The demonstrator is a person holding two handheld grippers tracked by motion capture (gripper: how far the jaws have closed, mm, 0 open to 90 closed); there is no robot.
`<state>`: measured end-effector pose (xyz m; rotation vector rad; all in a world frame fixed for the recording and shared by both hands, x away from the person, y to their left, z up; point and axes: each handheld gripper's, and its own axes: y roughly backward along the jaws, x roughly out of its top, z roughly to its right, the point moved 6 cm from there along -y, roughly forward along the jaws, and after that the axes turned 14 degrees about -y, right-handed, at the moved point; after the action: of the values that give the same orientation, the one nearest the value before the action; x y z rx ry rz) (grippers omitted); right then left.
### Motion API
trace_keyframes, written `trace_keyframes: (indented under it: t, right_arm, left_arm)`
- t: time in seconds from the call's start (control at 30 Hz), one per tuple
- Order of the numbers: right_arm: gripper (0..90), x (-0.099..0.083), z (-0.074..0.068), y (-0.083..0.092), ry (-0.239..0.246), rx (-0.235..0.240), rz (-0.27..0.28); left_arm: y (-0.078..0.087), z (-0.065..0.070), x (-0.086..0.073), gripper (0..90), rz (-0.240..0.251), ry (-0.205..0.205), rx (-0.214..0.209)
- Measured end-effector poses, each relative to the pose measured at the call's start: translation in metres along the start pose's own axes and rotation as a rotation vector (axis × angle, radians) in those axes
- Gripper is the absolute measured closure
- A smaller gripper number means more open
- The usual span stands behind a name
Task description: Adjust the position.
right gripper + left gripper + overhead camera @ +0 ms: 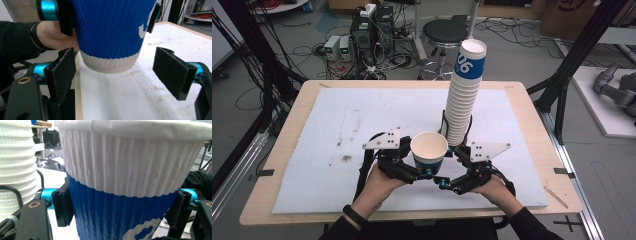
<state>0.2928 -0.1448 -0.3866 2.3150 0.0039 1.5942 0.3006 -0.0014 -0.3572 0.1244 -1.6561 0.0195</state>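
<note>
I am holding a single paper cup (429, 151) in my left tool (426, 170), low centre of the high view. The cup is upright, mouth open upward, white ribbed band on top and blue below. In the left gripper view the cup (125, 185) is taking up most of the frame, with my two black jaws pressing against its blue wall from either side, so this tool is clamping the cup.

My right tool (451, 176) is sitting just right of the cup in the high view, lower centre. In the right gripper view its jaws are standing wide apart and gripping nothing; the cup's blue body and white base (110, 37) are hanging above and between them, clear of the white board below. My left hand (56, 35) is showing at upper left of that view, behind the cup.

A tall stack of cups (464, 97) is rising right of centre in the high view, leaning slightly toward the upper right, its base just behind my right tool. It is also showing at the left edge of the left gripper view (17, 165).

The white board (352, 125) is covering the wooden counter (307, 95), and it is showing some brown smudges at lower left.
</note>
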Motion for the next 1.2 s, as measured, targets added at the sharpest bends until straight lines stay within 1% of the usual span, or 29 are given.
trace_keyframes:
  t: [0.17,0.23,0.27,0.3,0.33,0.4,0.63,0.7,0.8,0.93,1.07,1.2]
  right_arm:
    - [19.5,-0.004,-0.004,-0.008,-0.005,0.0,-0.003]
    - [19.9,-0.004,-0.004,-0.01,-0.005,0.003,-0.004]
    - [21.5,-0.005,-0.004,-0.011,-0.008,-0.002,-0.003]
    - [26.4,-0.005,-0.004,-0.012,-0.014,0.002,-0.001]
    - [28.2,-0.005,-0.005,-0.012,-0.015,0.011,0.0]
    - [30.4,-0.005,-0.005,-0.012,-0.011,0.009,0.001]
    - [31.1,-0.006,-0.005,-0.012,-0.005,0.015,-0.002]
    - [31.1,-0.006,-0.006,-0.012,-0.002,0.017,-0.002]
    - [31.2,-0.007,-0.005,-0.013,0.003,0.015,-0.01]
    - [31.2,-0.009,-0.006,-0.014,-0.001,0.019,-0.019]
    - [31.1,-0.009,-0.006,-0.015,0.005,0.02,-0.022]
    - [31.2,-0.009,-0.006,-0.014,0.002,0.019,-0.023]
  left_arm:
    - [-0.006,0.004,-0.001,25.1,0.0,0.0,-0.01]
    - [-0.007,0.004,-0.001,25.1,0.002,0.001,-0.008]
    - [-0.007,0.005,-0.001,25.1,0.0,0.001,-0.009]
    - [-0.007,0.005,-0.002,25.1,-0.002,-0.003,-0.006]
    - [-0.007,0.005,-0.002,25.1,-0.001,-0.002,-0.002]
    - [-0.007,0.004,-0.003,25.1,0.0,0.001,-0.002]
    - [-0.008,0.006,-0.002,22.9,-0.018,-0.013,0.0]
    - [-0.008,0.006,0.0,21.7,-0.02,-0.022,0.013]
    - [-0.007,0.006,0.004,18.1,-0.013,-0.018,0.023]
    - [-0.005,0.007,0.008,18.0,-0.016,-0.03,0.031]
    - [-0.004,0.006,0.009,18.1,-0.015,-0.028,0.04]
    - [-0.004,0.006,0.009,21.4,-0.004,-0.029,0.035]
